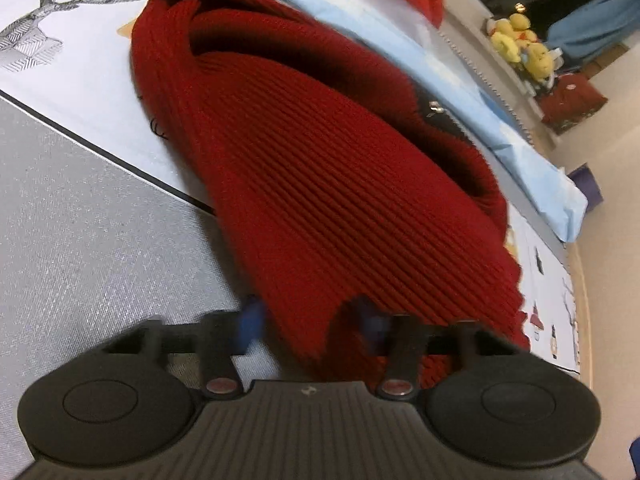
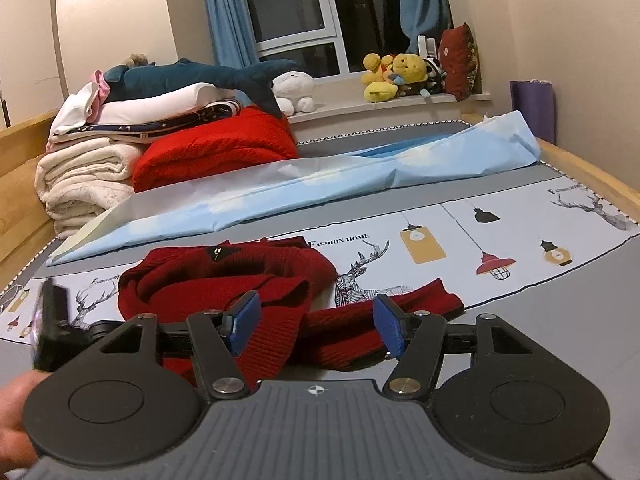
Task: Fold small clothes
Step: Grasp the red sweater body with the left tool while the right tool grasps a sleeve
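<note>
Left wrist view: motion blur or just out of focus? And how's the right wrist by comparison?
Left wrist view: smeared throughout, the left gripper fingertips blurriest, the red knit sweater ribs soft but readable; cause not separable. Right wrist view: mostly crisp, the right gripper pads sharp; only the black object at the left edge is smeared. Both show strong fisheye bending; the window is dark, with a lamp reflection.

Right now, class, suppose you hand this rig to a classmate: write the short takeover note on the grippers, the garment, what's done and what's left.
Left gripper: jaws apart, red knit fabric lying between the fingers; grip unclear through blur.
Right gripper: open, empty, hovering at the near edge of the garment.
Red knit sweater: bunched on the printed bed cover, one sleeve stretched out to the right.
Done: no neat fold visible.
Left: flatten it, fold the sleeve in, fold the body.
</note>
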The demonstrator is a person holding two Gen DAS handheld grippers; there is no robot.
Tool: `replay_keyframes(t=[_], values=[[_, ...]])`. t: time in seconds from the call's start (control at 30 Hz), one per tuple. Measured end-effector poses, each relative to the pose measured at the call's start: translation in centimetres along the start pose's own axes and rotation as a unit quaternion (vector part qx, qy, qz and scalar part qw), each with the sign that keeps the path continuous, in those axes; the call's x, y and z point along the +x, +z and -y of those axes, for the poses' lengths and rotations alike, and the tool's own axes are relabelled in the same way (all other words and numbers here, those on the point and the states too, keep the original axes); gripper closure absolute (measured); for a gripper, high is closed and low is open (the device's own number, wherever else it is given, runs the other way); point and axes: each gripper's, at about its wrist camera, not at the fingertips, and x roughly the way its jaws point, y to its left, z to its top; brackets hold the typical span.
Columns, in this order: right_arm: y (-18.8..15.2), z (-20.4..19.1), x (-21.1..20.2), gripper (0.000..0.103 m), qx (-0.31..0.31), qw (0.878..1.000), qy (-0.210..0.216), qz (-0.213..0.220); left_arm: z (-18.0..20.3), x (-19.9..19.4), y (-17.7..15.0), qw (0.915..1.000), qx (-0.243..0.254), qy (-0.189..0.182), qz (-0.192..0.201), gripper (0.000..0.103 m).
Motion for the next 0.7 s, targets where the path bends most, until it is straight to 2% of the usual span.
replay_keyframes(t=[0.07,0.13,0.2,0.27,0.33,0.43,0.47,0.5,0.57,0.6,0.63,0.67,0.7], values=[[0.1,0.0,0.1,0.038,0.003,1.0,0.0,-0.004,-0.5,-0.5,0.8,0.9999,0.006,0.0,-0.015,0.092],[0.1,0.1,0.2,0.038,0.004,1.0,-0.008,-0.009,-0.8,-2.8,1.3,0.998,0.063,-0.006,-0.006,0.093],[0.2,0.1,0.4,0.038,0.004,1.0,-0.016,-0.01,-1.6,-6.2,1.7,0.9906,0.135,-0.017,0.012,0.093],[0.3,0.0,0.5,0.038,0.007,1.0,-0.022,-0.008,-3.2,-9.6,2.2,0.9785,0.204,-0.013,0.027,0.093],[0.2,-0.1,0.5,0.038,0.011,0.999,-0.03,-0.007,-6.0,-12.6,2.8,0.966,0.257,0.018,0.026,0.094],[-0.1,0.0,0.7,0.038,0.018,0.999,-0.042,-0.012,-11.6,-15.3,3.7,0.9472,0.307,0.092,0.018,0.095],[-0.1,0.0,0.7,0.038,0.021,0.999,-0.045,-0.012,-13.9,-15.9,3.9,0.9465,0.304,0.108,0.01,0.095],[-0.2,0.0,0.8,0.038,0.021,0.999,-0.048,-0.012,-15.7,-16.3,4.1,0.9495,0.292,0.114,0.006,0.095],[-0.4,-0.3,1.1,0.038,0.02,0.998,-0.051,-0.019,-19.1,-16.6,4.1,0.964,0.247,0.098,0.003,0.095],[-0.5,-0.4,1.2,0.041,0.019,0.998,-0.05,-0.023,-20.2,-16.3,4.0,0.9693,0.229,0.091,-0.001,0.094],[-0.5,-0.6,1.5,0.049,0.021,0.998,-0.047,-0.026,-20.6,-16.0,3.8,0.9691,0.228,0.092,-0.016,0.093],[-0.5,-0.8,1.8,0.052,0.024,0.998,-0.045,-0.03,-20.4,-16.0,3.7,0.965,0.245,0.092,-0.022,0.093],[-0.6,-1.0,2.2,0.057,0.027,0.998,-0.041,-0.036,-20.1,-16.3,3.7,0.9614,0.261,0.087,-0.014,0.092]])
